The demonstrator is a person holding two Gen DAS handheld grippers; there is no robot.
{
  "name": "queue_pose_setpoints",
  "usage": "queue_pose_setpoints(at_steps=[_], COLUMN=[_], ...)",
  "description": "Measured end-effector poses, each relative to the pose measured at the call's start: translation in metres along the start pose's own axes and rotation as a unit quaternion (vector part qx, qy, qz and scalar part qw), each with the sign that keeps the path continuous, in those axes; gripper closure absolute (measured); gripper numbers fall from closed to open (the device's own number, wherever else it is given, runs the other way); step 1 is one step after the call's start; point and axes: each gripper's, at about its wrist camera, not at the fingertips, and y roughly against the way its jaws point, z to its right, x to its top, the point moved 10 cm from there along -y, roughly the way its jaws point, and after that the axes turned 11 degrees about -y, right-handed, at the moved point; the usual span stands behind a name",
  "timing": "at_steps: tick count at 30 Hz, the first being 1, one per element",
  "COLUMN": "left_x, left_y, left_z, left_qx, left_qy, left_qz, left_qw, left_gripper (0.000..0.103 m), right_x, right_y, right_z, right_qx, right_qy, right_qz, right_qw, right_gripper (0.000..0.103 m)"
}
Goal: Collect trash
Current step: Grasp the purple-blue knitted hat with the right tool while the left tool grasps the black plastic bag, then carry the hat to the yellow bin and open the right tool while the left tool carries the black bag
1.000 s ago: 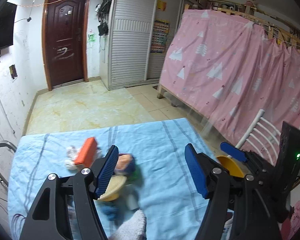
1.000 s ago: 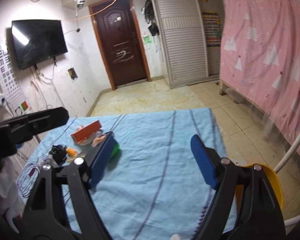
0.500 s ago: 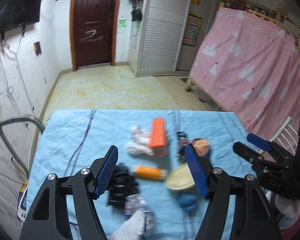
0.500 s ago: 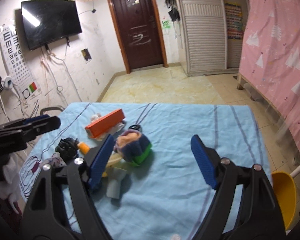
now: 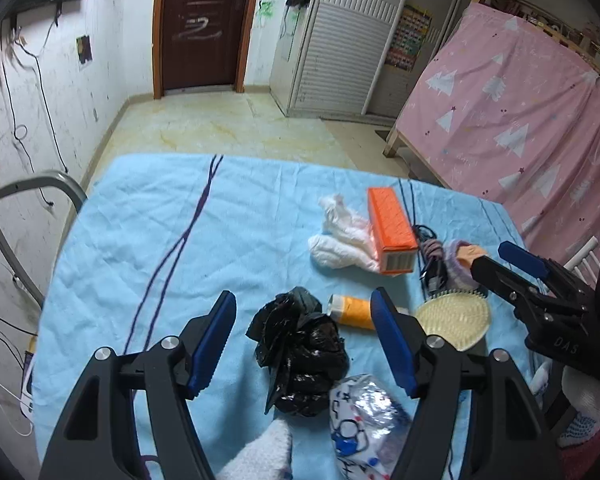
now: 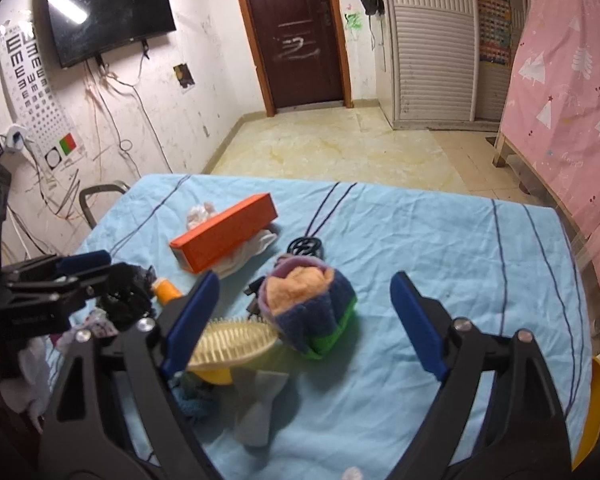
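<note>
Hovering low, your left gripper (image 5: 304, 344) gapes around the black bag (image 5: 300, 346) near the blue cloth's (image 5: 160, 240) front edge, previously off-frame; right gripper (image 6: 300, 320) widening, empty.

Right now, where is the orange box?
The orange box lies on the blue cloth, centre-right in the left wrist view, resting against the white tissues.
</note>
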Motion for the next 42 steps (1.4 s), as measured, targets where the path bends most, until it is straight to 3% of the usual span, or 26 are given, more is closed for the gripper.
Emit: queue_pose_setpoints(at_steps=[8, 12, 13, 14, 17, 20, 35, 40, 42], left_x=[-0.009, -0.011, -0.011, -0.011, -0.012, -0.013, 0.005, 0.005, 0.004], left_y=[-0.021, -0.024, -0.024, -0.024, -0.023, -0.019, 0.040, 0.034, 0.025], left_z=[0.000, 0.001, 0.002, 0.003, 0.001, -0.002, -0.001, -0.006, -0.010], left_qx=[-0.020, -0.018, -0.020, -0.020, -0.018, -0.014, 0.011, 0.017, 0.013], left_qy=[0.008, 0.006, 0.006, 0.005, 0.010, 0.018, 0.017, 0.025, 0.032], left_qz=[-0.016, -0.012, -0.012, -0.011, -0.008, -0.002, 0.056, 0.029, 0.011], left_qw=[0.9996, 0.9998, 0.9997, 0.9997, 0.9997, 0.9997, 0.9983, 0.9991, 0.9993], left_gripper=[0.043, 0.061, 0.067, 0.071, 0.077, 0.079, 0.080, 0.078, 0.071], right_x=[-0.003, -0.003, -0.004, -0.004, -0.006, -0.006, 0.011, 0.011, 0.010], right_y=[-0.024, -0.030, -0.031, -0.032, -0.032, -0.028, 0.027, 0.041, 0.046], right_z=[0.001, 0.004, 0.005, 0.006, 0.009, 0.009, 0.010, 0.018, 0.021], right_qx=[-0.007, -0.005, -0.002, -0.001, 0.006, 0.008, 0.020, 0.023, 0.024], right_qy=[-0.003, -0.014, -0.018, -0.019, -0.028, -0.030, -0.030, -0.041, -0.042], right_qz=[-0.028, -0.042, -0.046, -0.048, -0.051, -0.042, 0.025, 0.036, 0.040], right_qw=[1.000, 0.999, 0.999, 0.999, 0.998, 0.999, 0.999, 0.998, 0.998], right_gripper=[0.019, 0.019, 0.023, 0.034, 0.054, 0.067, 0.068, 0.068, 0.068])
